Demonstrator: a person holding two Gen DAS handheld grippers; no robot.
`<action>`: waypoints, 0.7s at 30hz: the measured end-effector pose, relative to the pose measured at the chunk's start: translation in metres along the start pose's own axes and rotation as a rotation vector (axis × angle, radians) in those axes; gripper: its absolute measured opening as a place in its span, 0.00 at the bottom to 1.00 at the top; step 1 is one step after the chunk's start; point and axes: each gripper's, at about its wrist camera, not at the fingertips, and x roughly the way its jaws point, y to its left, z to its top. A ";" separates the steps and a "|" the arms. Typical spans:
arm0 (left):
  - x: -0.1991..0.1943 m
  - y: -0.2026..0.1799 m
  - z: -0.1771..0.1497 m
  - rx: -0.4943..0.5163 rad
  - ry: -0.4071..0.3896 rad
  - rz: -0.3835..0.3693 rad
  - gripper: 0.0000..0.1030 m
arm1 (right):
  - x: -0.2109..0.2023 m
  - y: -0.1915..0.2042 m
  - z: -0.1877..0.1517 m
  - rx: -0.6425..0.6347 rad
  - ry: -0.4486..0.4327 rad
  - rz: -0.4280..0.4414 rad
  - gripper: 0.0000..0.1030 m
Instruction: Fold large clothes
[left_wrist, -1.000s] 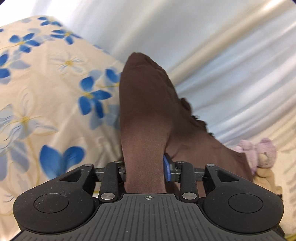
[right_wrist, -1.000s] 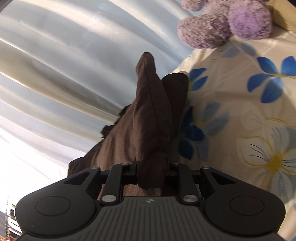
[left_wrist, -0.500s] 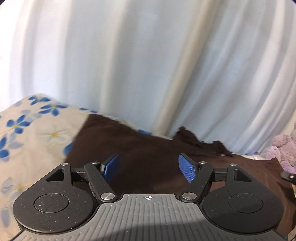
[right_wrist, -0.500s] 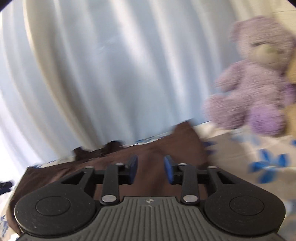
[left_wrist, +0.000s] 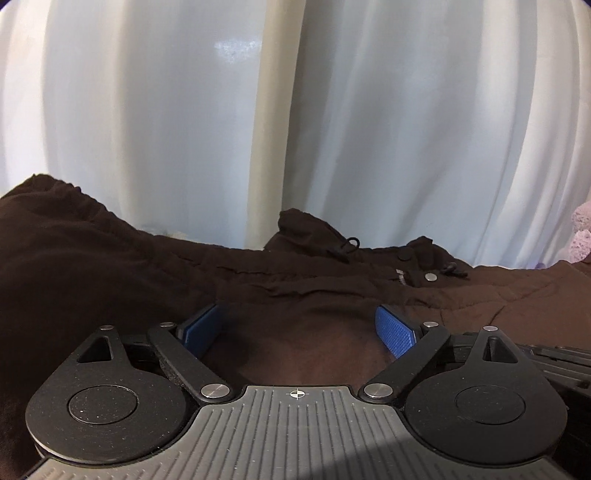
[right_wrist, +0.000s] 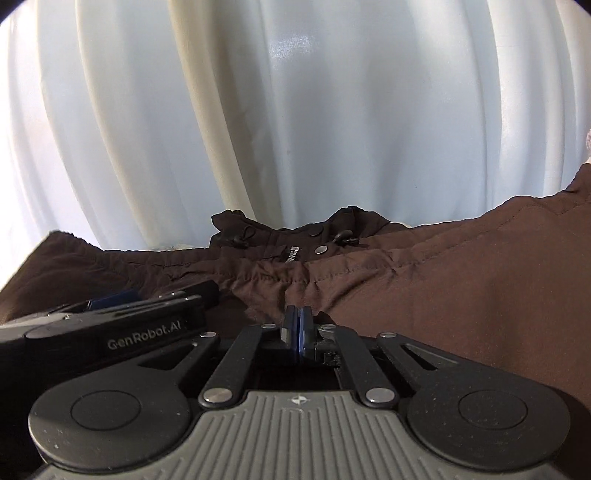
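A dark brown jacket (left_wrist: 110, 280) lies spread flat across both views, its collar with snaps and drawcords (left_wrist: 406, 258) at the far edge. It also fills the right wrist view (right_wrist: 443, 295). My left gripper (left_wrist: 299, 328) is open wide and empty, its blue pads (left_wrist: 393, 330) low over the fabric. My right gripper (right_wrist: 296, 325) is shut with its blue pads pressed together and nothing between them, just above the jacket. The left gripper (right_wrist: 110, 317) shows close beside it on the left in the right wrist view.
White pleated curtains (left_wrist: 295, 129) hang right behind the jacket. A purple plush toy (left_wrist: 581, 236) peeks in at the far right edge of the left wrist view.
Both grippers let go of the brown fabric they held a second ago and dropped low over the jacket. The left opened wider; the right closed empty. The views swung level toward the curtain.
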 end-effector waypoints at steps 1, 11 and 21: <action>0.000 0.002 0.000 -0.008 0.001 -0.007 0.92 | 0.000 -0.001 0.000 0.005 -0.001 0.005 0.00; -0.019 0.079 0.022 0.138 -0.027 0.170 0.89 | -0.030 -0.079 0.019 -0.052 -0.046 -0.137 0.00; -0.029 0.195 0.016 -0.353 0.006 0.228 0.89 | -0.055 -0.178 0.011 0.335 -0.100 -0.215 0.00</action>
